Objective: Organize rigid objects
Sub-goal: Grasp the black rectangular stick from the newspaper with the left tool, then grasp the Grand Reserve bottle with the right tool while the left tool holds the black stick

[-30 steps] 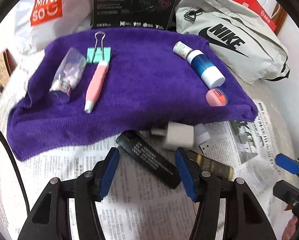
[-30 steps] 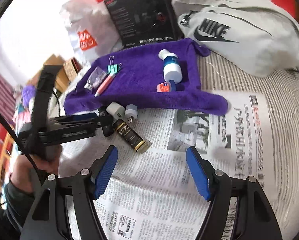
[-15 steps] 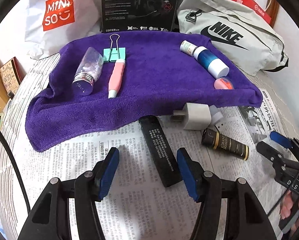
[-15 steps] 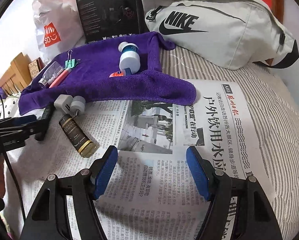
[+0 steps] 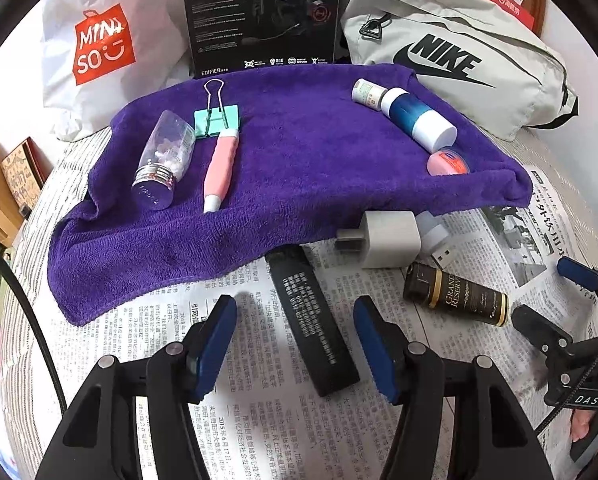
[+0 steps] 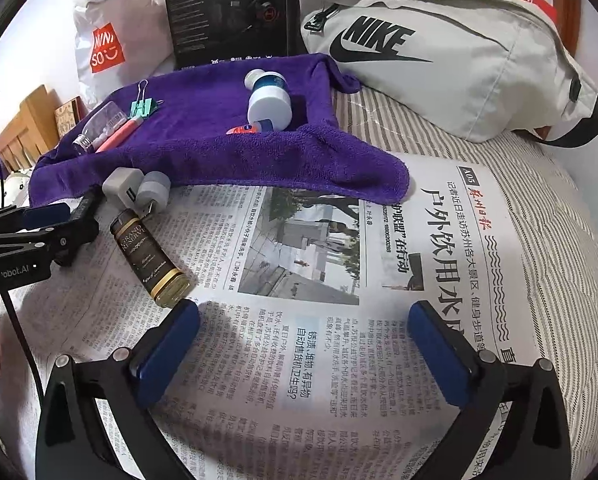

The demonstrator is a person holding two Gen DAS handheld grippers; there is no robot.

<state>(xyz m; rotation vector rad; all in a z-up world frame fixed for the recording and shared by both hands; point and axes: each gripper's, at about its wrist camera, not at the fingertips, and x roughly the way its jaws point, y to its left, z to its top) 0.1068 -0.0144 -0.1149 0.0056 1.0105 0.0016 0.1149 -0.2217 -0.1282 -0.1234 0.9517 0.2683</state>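
2 grippers empty | left gripper [image 5: 295,344] half spread above black bar [image 5: 313,320] | right gripper [image 6: 303,354] just opened wide | we judge bar stiff, light, slick: pinch mid-length across its width

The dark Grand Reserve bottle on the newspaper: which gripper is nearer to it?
Right. The right gripper has one of its fingers just beside the bottle. The left gripper straddles the flat black bar, left of the bottle.

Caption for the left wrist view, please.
Open left gripper poised over a black bar on newspaper, purple towel beyond.
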